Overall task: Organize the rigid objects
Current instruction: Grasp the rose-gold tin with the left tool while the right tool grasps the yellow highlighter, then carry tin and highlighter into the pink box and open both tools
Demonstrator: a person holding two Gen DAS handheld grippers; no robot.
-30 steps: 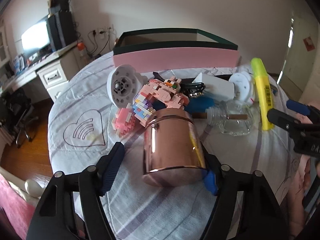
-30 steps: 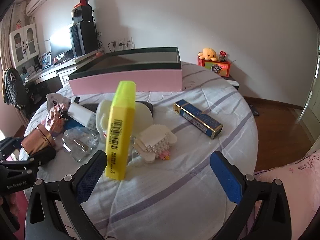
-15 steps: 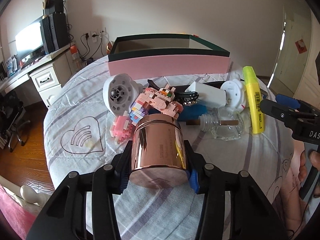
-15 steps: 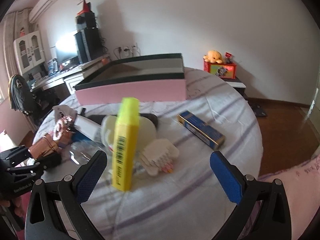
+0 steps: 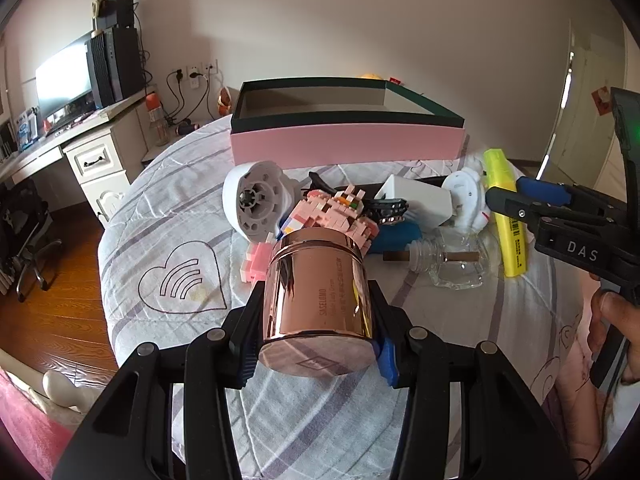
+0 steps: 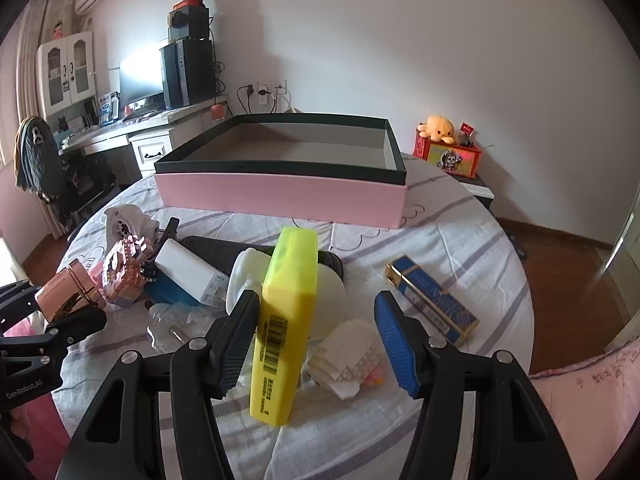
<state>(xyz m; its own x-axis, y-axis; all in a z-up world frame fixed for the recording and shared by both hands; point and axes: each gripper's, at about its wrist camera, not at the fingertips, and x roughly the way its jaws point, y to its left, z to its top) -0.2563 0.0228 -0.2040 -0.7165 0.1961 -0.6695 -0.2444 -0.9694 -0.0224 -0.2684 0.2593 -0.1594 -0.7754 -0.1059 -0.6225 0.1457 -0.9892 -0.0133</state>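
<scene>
My left gripper [image 5: 316, 340] is shut on a rose-gold metal jar [image 5: 318, 300] and holds it above the striped tablecloth; the jar also shows in the right wrist view [image 6: 66, 294]. My right gripper [image 6: 318, 334] is open, its jaws on either side of a yellow highlighter [image 6: 286, 324], the left pad close to it, not gripping. The highlighter also shows in the left wrist view [image 5: 506, 216]. A pink open box with a dark green rim [image 5: 348, 142] stands at the back of the table [image 6: 280, 192].
Between the grippers lie a white round fan part [image 5: 256, 200], a pink brick model [image 5: 336, 216], a white box [image 5: 418, 200], a glass bottle [image 5: 452, 262], a cream brick model [image 6: 348, 354] and a blue-gold box [image 6: 434, 300]. A desk with a monitor stands far left.
My left gripper closed on the rose-gold jar and lifted it. My right gripper moved forward around the yellow highlighter and narrowed its jaws.
</scene>
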